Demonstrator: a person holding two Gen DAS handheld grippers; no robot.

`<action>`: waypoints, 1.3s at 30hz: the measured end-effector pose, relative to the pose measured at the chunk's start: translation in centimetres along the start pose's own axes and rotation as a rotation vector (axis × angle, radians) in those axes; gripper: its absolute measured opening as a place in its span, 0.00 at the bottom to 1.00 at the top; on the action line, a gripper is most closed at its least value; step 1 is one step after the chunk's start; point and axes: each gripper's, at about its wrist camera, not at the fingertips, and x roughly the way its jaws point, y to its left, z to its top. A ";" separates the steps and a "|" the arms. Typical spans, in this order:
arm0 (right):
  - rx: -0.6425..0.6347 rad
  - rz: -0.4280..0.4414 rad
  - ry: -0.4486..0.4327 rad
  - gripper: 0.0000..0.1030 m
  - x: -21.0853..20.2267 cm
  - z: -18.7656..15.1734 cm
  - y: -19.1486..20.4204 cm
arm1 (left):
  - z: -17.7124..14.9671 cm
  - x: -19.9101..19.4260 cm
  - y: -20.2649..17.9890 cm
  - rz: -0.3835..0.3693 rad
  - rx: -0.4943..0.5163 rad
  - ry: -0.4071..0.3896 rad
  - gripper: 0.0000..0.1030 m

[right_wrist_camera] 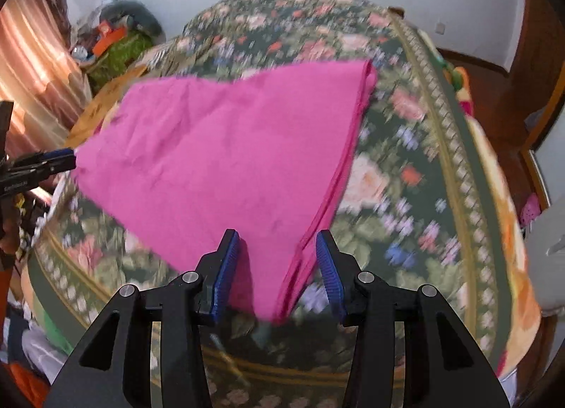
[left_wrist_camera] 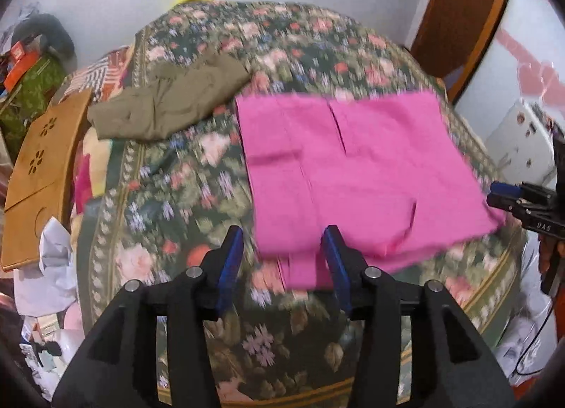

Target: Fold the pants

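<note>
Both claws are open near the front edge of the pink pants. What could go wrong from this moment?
1. The pink pants lie in several layers; the stacked edges show near the right claw. A grasp may catch only some layers and pull the fold apart.
2. The left claw straddles a narrow flap at the front edge; closing there may lift only that flap.
3. The floral bedspread lies directly underneath, so a low pinch could grab it too.
</note>
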 end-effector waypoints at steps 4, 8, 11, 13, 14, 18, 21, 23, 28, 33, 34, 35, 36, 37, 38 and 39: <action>0.028 -0.010 -0.069 0.40 -0.8 3.0 -1.5 | 3.2 -0.3 1.1 0.043 -0.020 -0.053 0.52; 0.030 -0.034 -0.109 0.40 0.2 6.2 -2.8 | 6.1 1.5 2.1 0.064 -0.035 -0.054 0.55; 0.038 -0.049 -0.114 0.40 1.8 8.4 -4.0 | 7.8 4.2 2.8 0.054 -0.059 -0.014 0.55; 0.041 -0.057 -0.108 0.40 3.2 9.7 -4.8 | 8.7 6.6 3.4 0.000 -0.091 0.035 0.55; 0.041 -0.059 -0.100 0.40 4.1 10.5 -5.3 | 8.9 7.6 3.5 -0.032 -0.108 0.062 0.55; 0.060 -0.057 -0.050 0.40 7.7 13.0 -7.1 | 9.2 11.3 3.3 -0.104 -0.137 0.145 0.54; 0.081 -0.025 -0.023 0.30 9.8 13.7 -8.0 | 8.9 11.9 2.5 -0.093 -0.121 0.128 0.43; 0.081 0.006 -0.028 0.04 10.7 13.9 -7.9 | 8.9 11.4 2.1 -0.096 -0.105 0.107 0.18; -0.023 -0.078 -0.133 0.03 10.1 14.6 -6.3 | 8.3 10.3 1.4 -0.019 -0.064 0.065 0.09; -0.030 -0.176 -0.101 0.03 11.8 16.5 -7.0 | 7.6 10.8 2.2 0.040 -0.087 0.075 0.26; -0.025 -0.194 -0.063 0.03 12.3 16.6 -7.3 | 7.6 10.5 2.3 0.048 -0.086 0.073 0.29; -0.019 -0.196 -0.037 0.03 12.4 16.7 -7.4 | 7.6 10.1 2.4 0.049 -0.085 0.070 0.32; -0.010 -0.196 -0.032 0.04 12.0 16.7 -7.4 | 7.6 9.5 2.5 0.055 -0.081 0.066 0.33; -0.001 -0.187 -0.036 0.05 11.3 16.6 -7.2 | 7.7 8.8 2.6 0.073 -0.073 0.056 0.34; 0.000 -0.170 -0.043 0.11 10.3 16.5 -6.8 | 7.7 8.1 2.7 0.093 -0.064 0.044 0.34; -0.005 -0.155 -0.049 0.25 9.6 16.4 -6.4 | 7.8 7.5 2.8 0.104 -0.059 0.036 0.34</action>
